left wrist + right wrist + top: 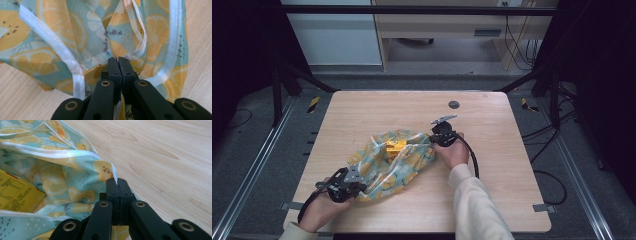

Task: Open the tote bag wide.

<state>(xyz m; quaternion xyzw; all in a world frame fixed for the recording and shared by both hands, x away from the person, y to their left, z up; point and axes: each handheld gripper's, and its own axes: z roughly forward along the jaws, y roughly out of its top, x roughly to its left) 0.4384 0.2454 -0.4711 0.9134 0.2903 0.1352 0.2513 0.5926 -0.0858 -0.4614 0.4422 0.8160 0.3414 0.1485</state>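
A thin bag (pixel 397 162) printed with lemon slices on pale blue lies crumpled at the middle of the wooden table (pixel 362 110). A yellow box (pixel 395 146) sits in its open mouth, and the box (pixel 15 192) fills the lower left of the right gripper view. My left gripper (pixel 358 186) is shut on the bag's near-left end, pinching the fabric (pixel 105 47) beside a white strap (pixel 140 45). My right gripper (pixel 435 137) is shut on the bag's far-right rim, with the white-edged hem (pixel 113 171) caught between its jaws.
A small dark round disc (pixel 454 104) lies on the table toward the far edge. Bare wood (pixel 162 157) spreads to the right of the bag. Metal frame rails and cables run on the floor around the table.
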